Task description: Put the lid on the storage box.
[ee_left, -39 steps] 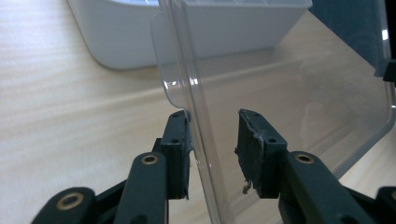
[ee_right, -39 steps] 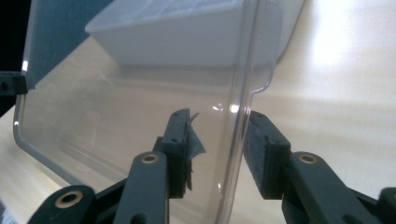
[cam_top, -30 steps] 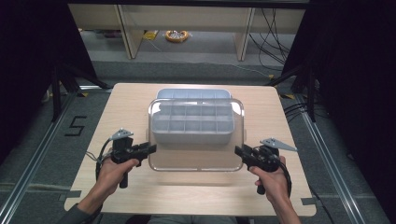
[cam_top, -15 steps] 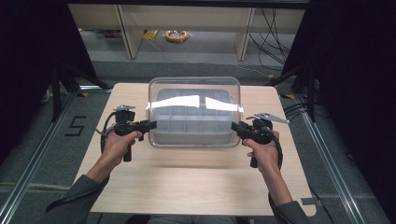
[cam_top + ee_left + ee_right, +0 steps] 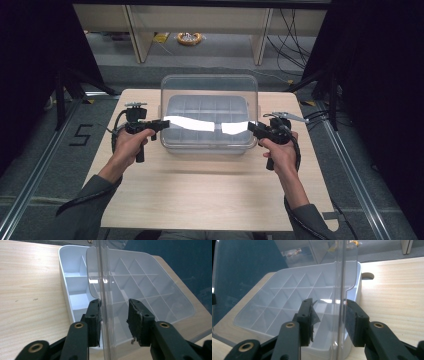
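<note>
The clear plastic lid point(image 5: 209, 90) hung tilted upright above the white compartmented plastic tray point(image 5: 62, 270) on the pale wooden desk point(image 5: 200, 190). The left claw point(image 5: 162, 124) and right claw point(image 5: 251, 127) pinched its side edges. Next, probably: level it (evenly) and lower it onto the tray.

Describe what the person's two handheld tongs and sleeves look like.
Both are black pistol-grip tools. The left tongs and right tongs each trail a black cable and carry a grey three-cornered plate on top. Up close, the jaws have brass-coloured rivets and worn black pads. The person wears grey sleeves.
</note>
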Action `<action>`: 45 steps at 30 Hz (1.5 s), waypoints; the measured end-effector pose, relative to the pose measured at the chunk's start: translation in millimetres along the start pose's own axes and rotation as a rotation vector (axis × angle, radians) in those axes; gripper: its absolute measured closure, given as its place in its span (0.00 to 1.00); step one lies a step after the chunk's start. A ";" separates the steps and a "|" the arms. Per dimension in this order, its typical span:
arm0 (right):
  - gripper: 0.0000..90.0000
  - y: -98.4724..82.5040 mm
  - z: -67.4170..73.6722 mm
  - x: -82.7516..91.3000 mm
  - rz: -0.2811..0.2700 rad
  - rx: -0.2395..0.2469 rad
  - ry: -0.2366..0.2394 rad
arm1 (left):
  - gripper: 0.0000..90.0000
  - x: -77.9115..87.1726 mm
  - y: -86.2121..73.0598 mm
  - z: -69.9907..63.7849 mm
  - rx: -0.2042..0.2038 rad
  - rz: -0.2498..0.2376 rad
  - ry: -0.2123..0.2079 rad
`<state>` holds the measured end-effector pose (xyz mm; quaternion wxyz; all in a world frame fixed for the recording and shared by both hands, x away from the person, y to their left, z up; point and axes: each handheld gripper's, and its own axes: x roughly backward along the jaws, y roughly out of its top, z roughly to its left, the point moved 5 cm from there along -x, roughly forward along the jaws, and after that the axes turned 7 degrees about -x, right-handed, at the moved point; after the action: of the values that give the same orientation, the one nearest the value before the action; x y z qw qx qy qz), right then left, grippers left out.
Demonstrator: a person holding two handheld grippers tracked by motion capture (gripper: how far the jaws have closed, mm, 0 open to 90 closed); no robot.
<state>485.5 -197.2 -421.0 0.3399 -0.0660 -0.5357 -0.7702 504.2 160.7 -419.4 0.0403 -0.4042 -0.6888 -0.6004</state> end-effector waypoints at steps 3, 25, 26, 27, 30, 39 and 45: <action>0.68 5.5 0.9 -3.4 -0.008 -0.010 0.002 | 0.69 -1.3 6.0 2.8 0.022 -0.002 0.001; 0.65 17.4 -3.7 -42.3 0.018 -0.061 -0.063 | 0.67 -29.5 21.5 19.9 0.071 0.026 0.071; 0.65 15.7 -1.1 -42.9 0.027 -0.102 -0.067 | 0.67 -31.7 21.1 20.2 0.072 0.028 0.077; 0.65 16.0 -5.9 -45.4 0.019 -0.055 -0.072 | 0.67 -33.8 20.6 20.5 0.075 0.031 0.082; 0.64 13.2 -8.3 -49.3 0.032 -0.064 -0.074 | 0.66 -38.2 18.7 22.1 0.079 0.043 0.086; 0.64 3.9 -5.3 -55.3 0.068 -0.128 -0.074 | 0.65 -44.7 9.7 29.6 0.090 0.073 0.085; 0.62 -0.8 -10.8 -60.0 0.072 -0.113 -0.088 | 0.64 -50.9 4.5 31.5 0.111 0.092 0.086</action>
<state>533.6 -179.2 -454.1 0.3393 -0.1384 -0.5030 -0.7828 554.6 161.7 -452.0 0.1196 -0.4063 -0.6995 -0.5756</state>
